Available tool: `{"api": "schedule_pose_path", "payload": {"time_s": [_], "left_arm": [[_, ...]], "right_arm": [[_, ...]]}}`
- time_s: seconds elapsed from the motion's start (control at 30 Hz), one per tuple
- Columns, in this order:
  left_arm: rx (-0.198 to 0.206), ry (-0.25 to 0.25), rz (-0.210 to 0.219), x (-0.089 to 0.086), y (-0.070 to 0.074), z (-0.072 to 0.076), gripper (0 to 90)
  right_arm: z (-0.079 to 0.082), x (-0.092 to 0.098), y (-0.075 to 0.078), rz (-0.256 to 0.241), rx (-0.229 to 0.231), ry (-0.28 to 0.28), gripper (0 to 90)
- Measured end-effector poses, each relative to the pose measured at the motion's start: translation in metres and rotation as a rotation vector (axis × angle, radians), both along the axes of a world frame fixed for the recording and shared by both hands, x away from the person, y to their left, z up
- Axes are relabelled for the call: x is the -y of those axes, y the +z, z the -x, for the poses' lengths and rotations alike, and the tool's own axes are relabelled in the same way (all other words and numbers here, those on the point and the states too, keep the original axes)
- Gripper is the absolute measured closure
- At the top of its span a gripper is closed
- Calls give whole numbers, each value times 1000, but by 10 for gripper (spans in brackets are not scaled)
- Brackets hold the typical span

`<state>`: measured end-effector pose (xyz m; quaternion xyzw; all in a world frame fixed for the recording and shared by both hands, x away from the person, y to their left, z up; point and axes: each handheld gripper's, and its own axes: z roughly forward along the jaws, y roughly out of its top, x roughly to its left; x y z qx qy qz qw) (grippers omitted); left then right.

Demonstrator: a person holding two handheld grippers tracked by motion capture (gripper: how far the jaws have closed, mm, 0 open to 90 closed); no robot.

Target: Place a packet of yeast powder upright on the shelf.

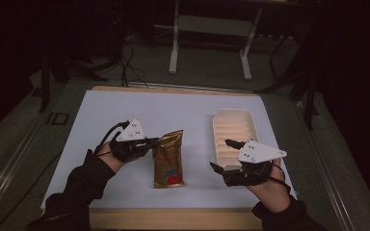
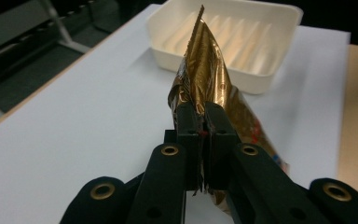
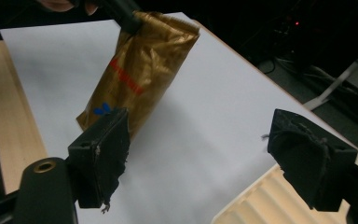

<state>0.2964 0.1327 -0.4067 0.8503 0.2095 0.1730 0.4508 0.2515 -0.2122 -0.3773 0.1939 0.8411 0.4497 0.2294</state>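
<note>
A gold foil packet (image 1: pixel 168 159) with red print lies lengthwise on the white sheet, its far end lifted. My left gripper (image 1: pixel 155 141) is shut on the packet's (image 2: pixel 205 74) upper left edge, with the foil pinched between the closed jaws. In the right gripper view the packet (image 3: pixel 140 70) lies ahead with the other gripper clamped at its top corner. My right gripper (image 1: pixel 224 156) is open and empty, hovering over the near end of the cream ribbed tray (image 1: pixel 235 132), to the right of the packet. Its pads (image 3: pixel 103 154) stand wide apart.
The white sheet (image 1: pixel 125 110) covers most of a wooden table whose bare edge (image 1: pixel 173 219) runs along the front. The tray (image 2: pixel 242 37) holds nothing. A metal stand (image 1: pixel 212 29) and cables lie on the dark floor beyond the table.
</note>
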Motion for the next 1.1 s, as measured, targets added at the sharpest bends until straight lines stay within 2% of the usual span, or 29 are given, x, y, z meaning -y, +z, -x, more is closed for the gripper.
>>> {"api": "schedule_pose_path", "payload": {"time_s": [0.03, 0.1, 0.13, 0.23, 0.33, 0.4, 0.47, 0.57, 0.63, 0.7, 0.73, 0.8, 0.93, 0.97, 1.03, 1.1], "left_arm": [[-1, -17, 1, 2, 2, 2, 886], [14, -12, -5, 4, 4, 4, 886], [12, -26, -5, 5, 6, 5, 886], [21, -44, -2, 8, 9, 9, 887], [47, -62, -14, 13, 13, 15, 887], [60, -79, -23, 18, 16, 19, 887], [61, -85, -23, 20, 16, 20, 887], [64, -113, -29, 24, 18, 24, 887], [75, -133, -28, 28, 20, 27, 887], [89, -132, -28, 29, 20, 29, 887], [88, -140, -23, 30, 21, 30, 887], [93, -161, -26, 32, 22, 32, 887], [98, -188, -29, 36, 22, 34, 887], [97, -187, -24, 37, 22, 34, 887], [96, -198, -16, 39, 22, 35, 887], [93, -205, -11, 41, 22, 35, 887]], "right_arm": [[-4, -2, 8, 21, -6, 17, 220], [-8, -3, 14, 30, -9, 30, 229], [-8, -3, 14, 30, -9, 30, 229], [-14, -8, 28, 66, -12, 70, 236], [-16, -15, 36, 95, -12, 111, 245], [-17, -20, 40, 113, -37, 143, 260], [-19, -26, 41, 131, -53, 167, 262], [-22, -32, 42, 143, -61, 171, 266], [-27, -40, 40, 167, -106, 198, 285], [-28, -42, 39, 175, -114, 201, 285], [-32, -48, 37, 198, -135, 218, 296], [-33, -49, 37, 209, -140, 219, 297], [-41, -60, 38, 279, -194, 249, 326], [-43, -62, 39, 289, -200, 250, 370], [-46, -66, 40, 315, -221, 269, 392], [-48, -70, 41, 333, -239, 280, 455]]}}
